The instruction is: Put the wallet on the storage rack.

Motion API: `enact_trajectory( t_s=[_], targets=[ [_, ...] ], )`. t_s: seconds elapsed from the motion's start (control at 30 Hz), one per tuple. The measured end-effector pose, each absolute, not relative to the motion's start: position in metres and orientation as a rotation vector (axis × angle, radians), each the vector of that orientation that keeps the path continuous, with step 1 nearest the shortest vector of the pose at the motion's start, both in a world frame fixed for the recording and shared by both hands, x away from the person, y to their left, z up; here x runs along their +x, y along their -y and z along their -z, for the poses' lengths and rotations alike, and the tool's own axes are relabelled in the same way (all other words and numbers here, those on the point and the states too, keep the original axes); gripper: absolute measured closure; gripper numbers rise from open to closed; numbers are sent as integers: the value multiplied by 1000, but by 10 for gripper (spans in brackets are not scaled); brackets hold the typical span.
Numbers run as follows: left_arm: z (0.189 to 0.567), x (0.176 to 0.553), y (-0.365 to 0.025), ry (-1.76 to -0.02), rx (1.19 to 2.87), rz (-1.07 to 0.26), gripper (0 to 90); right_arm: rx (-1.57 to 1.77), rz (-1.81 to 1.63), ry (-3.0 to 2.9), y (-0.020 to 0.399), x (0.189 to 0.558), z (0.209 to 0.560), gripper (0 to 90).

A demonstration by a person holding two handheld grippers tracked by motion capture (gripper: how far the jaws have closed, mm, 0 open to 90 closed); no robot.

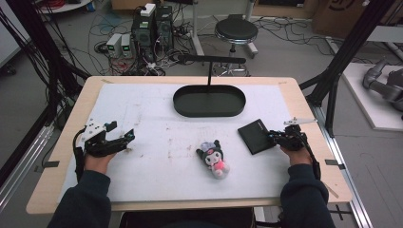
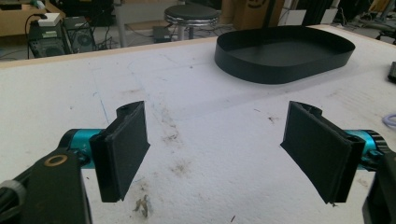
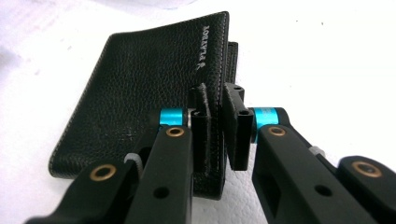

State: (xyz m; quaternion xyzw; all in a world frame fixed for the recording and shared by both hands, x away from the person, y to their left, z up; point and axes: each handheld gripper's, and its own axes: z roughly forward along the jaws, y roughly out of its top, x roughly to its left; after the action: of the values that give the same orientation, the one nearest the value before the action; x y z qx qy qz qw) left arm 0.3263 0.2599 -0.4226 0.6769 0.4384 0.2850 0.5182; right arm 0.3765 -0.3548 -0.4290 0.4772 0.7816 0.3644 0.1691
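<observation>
A black leather wallet point(image 1: 255, 136) lies flat on the white mat at the right. My right gripper point(image 1: 274, 137) is at its near right edge. In the right gripper view the wallet point(image 3: 154, 84) lies in front, and my right gripper point(image 3: 218, 135) is shut on its edge, the jaws almost together with the leather between them. My left gripper point(image 1: 121, 131) hovers at the left of the mat. In its own view my left gripper point(image 2: 215, 140) stands wide open, with bare mat between the pads point(image 2: 128, 149).
A black oval tray point(image 1: 209, 111) with an upright handle stands at the back middle of the mat; its wall point(image 2: 280, 70) is ahead of the left gripper. A small plush toy point(image 1: 215, 158) lies in the middle front. A stool point(image 1: 236, 31) and computers stand beyond the table.
</observation>
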Motion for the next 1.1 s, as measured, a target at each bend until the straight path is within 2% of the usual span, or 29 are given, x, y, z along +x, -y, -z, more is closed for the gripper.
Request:
enact_trajectory(
  t_s=[0.3, 0.57, 0.87, 1.1],
  targets=[
    [423, 326, -261, -1058, 1621, -687, 221, 1339, -1103, -2155, 360, 370, 415, 860],
    [423, 327, -261, -1059, 1621, -687, 221, 1215, -1077, -2040, 361, 350, 374, 885],
    [423, 327, -261, -1059, 1625, -692, 222, 1076, -1028, -2155, 330, 351, 371, 889],
    [423, 327, -262, -1060, 1625, -693, 222, 1072, -1048, -2158, 327, 351, 370, 888]
  ],
)
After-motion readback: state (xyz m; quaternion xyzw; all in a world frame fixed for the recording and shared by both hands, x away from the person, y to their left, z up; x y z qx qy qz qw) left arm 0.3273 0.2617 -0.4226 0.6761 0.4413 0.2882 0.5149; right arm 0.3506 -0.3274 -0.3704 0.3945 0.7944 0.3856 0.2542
